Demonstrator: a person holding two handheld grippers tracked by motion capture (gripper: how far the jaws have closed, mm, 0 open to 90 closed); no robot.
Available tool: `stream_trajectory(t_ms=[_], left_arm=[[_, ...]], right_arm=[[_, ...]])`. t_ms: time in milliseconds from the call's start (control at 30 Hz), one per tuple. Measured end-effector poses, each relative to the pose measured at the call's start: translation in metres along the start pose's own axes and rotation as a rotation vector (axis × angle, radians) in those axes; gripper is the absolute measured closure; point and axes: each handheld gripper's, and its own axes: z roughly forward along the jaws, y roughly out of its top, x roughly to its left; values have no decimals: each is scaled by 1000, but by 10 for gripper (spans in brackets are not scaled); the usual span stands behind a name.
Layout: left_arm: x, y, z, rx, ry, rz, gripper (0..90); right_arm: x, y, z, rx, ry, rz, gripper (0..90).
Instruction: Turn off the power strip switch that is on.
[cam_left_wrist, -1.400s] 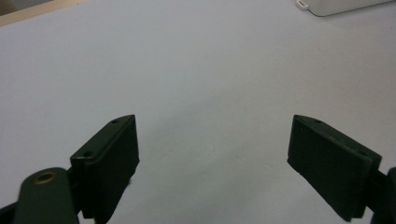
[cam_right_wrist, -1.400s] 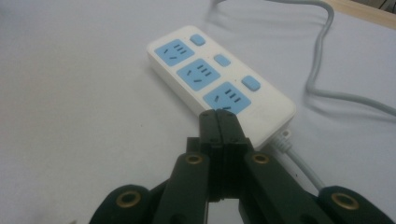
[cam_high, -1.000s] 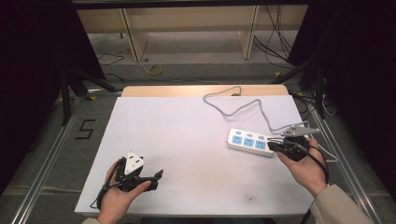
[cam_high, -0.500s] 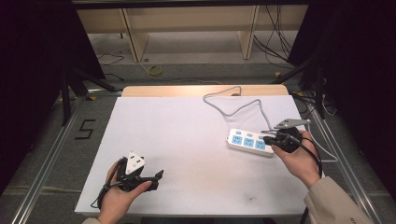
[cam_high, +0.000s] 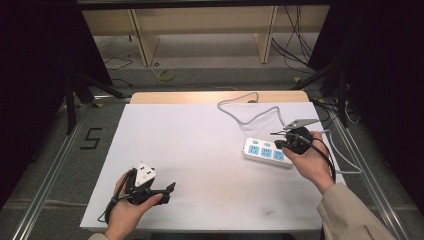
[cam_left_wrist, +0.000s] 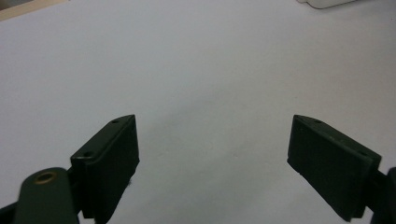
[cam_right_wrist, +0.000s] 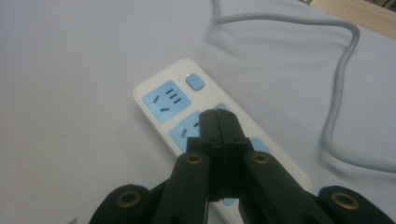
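I keep my right gripper (cam_right_wrist: 215, 122) clamped empty, tips over the power strip (cam_right_wrist: 161, 100) at frame centre, to press its switch (cam_right_wrist: 194, 82); my left gripper (cam_left_wrist: 212, 158) gapes idle.

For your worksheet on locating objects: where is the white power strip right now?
In the high view the power strip lies right of centre on the white table, just under the right tongs.

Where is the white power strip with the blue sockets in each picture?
High view: power strip at the table's right side, under the right hand's tongs.
Left gripper view: a white corner, likely the strip, at the top edge.
Right gripper view: centre, behind the shut tongs.
Shared landmark: its grey cable.
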Motion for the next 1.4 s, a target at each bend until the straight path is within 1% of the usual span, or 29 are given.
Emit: stream_trajectory(t_ms=[267, 467, 567, 633, 733, 900, 1067, 1233, 1400], left_arm=[[0, 0, 1, 0, -3, -2, 160], [0, 0, 1, 0, -3, 4, 160], [0, 0, 1, 0, -2, 0, 159], [0, 0, 1, 0, -2, 1, 160], [0, -1, 0, 1, -3, 3, 160], [0, 0, 1, 0, -3, 1, 160], [0, 0, 1, 2, -3, 6, 160], [-1, 0, 1, -2, -4, 3, 160], [-1, 0, 1, 1, -5, 9, 160]], right_arm=[[-2, 12, 6, 22, 1, 7, 900], [-2, 24, 12, 46, 2, -5, 900], [-1, 29, 14, 55, -1, -11, 900], [-1, 31, 16, 63, -1, -9, 900], [-2, 32, 17, 65, -3, -10, 900], [-3, 33, 21, 82, -4, -3, 900], [-5, 38, 25, 111, -5, 1, 900], [-5, 40, 29, 125, -2, 8, 900], [-5, 43, 32, 139, -1, 12, 900]])
